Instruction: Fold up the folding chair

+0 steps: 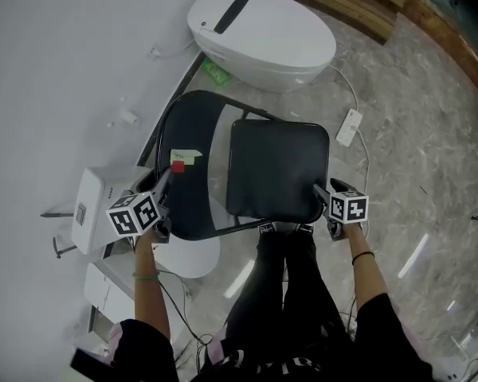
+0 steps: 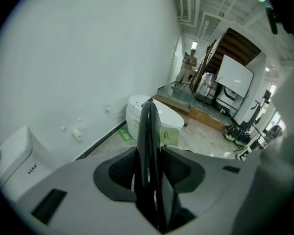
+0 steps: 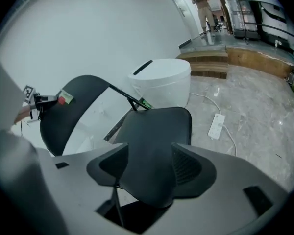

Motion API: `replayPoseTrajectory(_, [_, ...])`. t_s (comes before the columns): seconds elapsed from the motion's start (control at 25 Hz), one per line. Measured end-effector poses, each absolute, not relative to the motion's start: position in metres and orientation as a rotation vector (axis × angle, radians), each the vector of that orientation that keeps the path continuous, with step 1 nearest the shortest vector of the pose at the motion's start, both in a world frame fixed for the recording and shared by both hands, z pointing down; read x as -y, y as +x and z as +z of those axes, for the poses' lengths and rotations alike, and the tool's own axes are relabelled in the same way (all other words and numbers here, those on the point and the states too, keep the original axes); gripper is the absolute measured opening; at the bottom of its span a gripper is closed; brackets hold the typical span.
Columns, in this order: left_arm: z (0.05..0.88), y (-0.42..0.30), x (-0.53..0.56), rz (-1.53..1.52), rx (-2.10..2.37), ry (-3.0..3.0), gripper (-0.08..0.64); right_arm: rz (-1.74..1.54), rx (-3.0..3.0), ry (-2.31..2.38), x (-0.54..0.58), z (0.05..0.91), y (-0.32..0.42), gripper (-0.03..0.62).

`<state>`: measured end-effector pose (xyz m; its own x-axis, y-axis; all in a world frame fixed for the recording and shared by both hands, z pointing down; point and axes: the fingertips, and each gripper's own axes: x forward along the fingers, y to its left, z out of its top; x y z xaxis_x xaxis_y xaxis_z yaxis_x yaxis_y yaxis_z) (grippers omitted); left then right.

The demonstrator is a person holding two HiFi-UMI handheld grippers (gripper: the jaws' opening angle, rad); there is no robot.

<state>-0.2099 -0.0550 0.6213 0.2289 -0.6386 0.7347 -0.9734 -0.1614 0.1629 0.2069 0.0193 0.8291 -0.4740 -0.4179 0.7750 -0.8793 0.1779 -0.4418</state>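
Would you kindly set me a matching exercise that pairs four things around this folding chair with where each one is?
Things:
1. black oval chair backrest
2. black padded chair seat
3. white power strip
4. white oval appliance

Places:
A. lying on the marble floor, right of the chair
B. clamped edge-on in the left gripper
C. beside the white wall, beyond the chair
D. front corner inside the open right gripper

Pairs: 1-B; 2-D; 3-A; 4-C.

Black padded folding chair (image 1: 279, 169) stands unfolded, its seat lying flat.
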Motion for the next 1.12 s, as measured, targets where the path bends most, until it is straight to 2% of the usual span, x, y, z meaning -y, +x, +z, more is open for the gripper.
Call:
replayPoseTrajectory(0.24, [0.623, -0.210, 0.057, 0.686, 1.500, 1.930, 0.155, 1.300, 1.913, 1.168, -0.023, 0.910, 0.226, 0.295])
replayPoseTrajectory(0.48, [0.625, -0.209, 0.059, 0.680, 1.502, 1.953, 0.155, 1.325, 1.897, 1.130, -0.019, 0.963, 0.235, 0.307])
replayPoseTrajectory(0.84, [0.628, -0.209, 0.059, 0.783, 1.565, 1.938, 0.156, 1.365, 1.873, 1.096, -0.021, 1.003, 0.237, 0.319])
replayPoseTrajectory(1.12, [0.628, -0.210, 0.057, 0.782, 1.557, 1.935, 0.156, 1.545, 1.889, 1.075, -0.023, 1.016, 0.230, 0.321])
